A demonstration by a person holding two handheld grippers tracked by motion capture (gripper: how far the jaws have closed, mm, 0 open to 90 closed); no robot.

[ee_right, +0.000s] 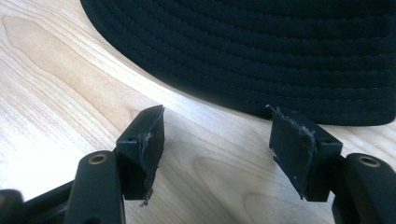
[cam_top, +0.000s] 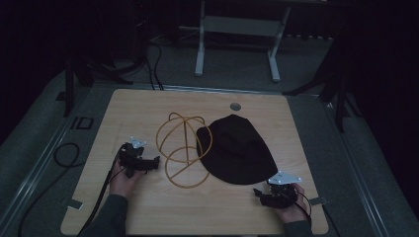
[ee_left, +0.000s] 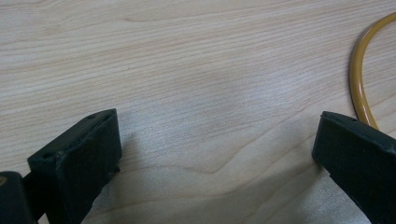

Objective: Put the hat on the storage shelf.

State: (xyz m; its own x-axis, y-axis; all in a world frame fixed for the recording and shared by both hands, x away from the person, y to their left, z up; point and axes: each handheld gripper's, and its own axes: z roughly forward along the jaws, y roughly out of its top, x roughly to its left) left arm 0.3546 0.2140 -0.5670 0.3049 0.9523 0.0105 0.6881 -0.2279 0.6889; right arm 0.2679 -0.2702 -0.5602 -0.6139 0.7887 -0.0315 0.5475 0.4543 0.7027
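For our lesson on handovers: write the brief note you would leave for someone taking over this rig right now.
Left gripper: open, holding nothing, low over the table, just left of the yellow wire hat frame.
Right gripper: open, holding nothing, aimed at the near brim of the black hat, not touching it.
The hat lies flat, its left edge over the frame's right side.
Done: nothing gripped yet.
Left: probably grip the brim, steady the frame, then fit the hat on it.

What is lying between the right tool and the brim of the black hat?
Nothing but bare wooden table. In the right gripper view, the open right tool points at the black hat's brim, with light wood showing in the short stretch between them.
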